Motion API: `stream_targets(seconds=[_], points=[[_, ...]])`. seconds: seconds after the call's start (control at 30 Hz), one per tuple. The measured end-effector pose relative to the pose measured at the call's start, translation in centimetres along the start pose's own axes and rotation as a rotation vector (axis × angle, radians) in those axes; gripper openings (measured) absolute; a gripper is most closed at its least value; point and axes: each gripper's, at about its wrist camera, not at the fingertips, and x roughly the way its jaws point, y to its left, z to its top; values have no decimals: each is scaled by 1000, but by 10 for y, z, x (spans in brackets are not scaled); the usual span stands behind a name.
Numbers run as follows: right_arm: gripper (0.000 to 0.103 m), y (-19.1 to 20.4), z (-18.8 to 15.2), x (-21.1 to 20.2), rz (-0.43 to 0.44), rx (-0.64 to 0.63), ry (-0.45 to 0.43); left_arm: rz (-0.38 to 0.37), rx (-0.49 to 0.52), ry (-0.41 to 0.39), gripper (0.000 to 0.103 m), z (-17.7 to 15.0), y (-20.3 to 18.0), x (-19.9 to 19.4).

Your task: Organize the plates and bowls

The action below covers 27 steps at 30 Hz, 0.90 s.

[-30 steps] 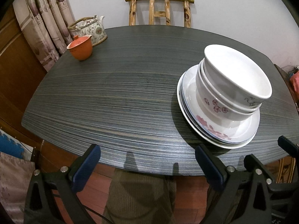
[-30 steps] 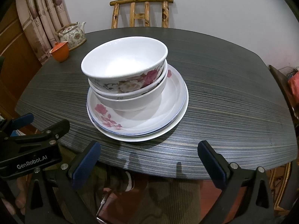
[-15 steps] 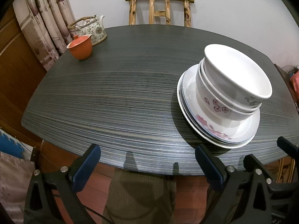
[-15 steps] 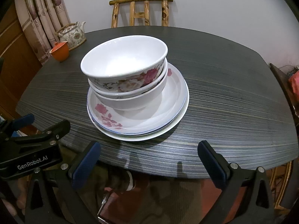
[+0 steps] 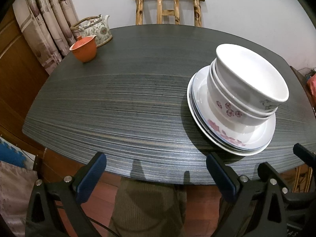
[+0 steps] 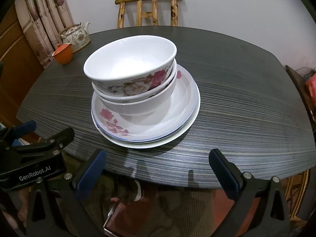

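White floral bowls (image 6: pixel 130 67) sit nested on a stack of white plates (image 6: pixel 173 118) near the front edge of the dark table (image 6: pixel 246 102). In the left wrist view the bowls (image 5: pixel 248 83) and plates (image 5: pixel 199 102) are at the right. My left gripper (image 5: pixel 156 175) is open and empty, just off the table's front edge, left of the stack. My right gripper (image 6: pixel 158 171) is open and empty, in front of the stack and apart from it. The left gripper's body (image 6: pixel 35 158) shows at the lower left of the right wrist view.
An orange cup (image 5: pixel 84 49) and a floral teapot (image 5: pixel 96 30) stand at the table's far left by a curtain (image 5: pixel 45 23). A wooden chair (image 5: pixel 167 9) stands behind the table against the wall. Legs in brown trousers (image 5: pixel 146 207) are below the front edge.
Both grippers have crept slightly toward the table. The stack of dishes has not moved.
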Motion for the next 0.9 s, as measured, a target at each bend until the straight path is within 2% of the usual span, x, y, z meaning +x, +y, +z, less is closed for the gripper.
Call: stream_targets(seconds=[0.9], points=[[103, 0, -1, 1, -6, -9, -3, -9, -2, 10, 103, 1, 2, 2]])
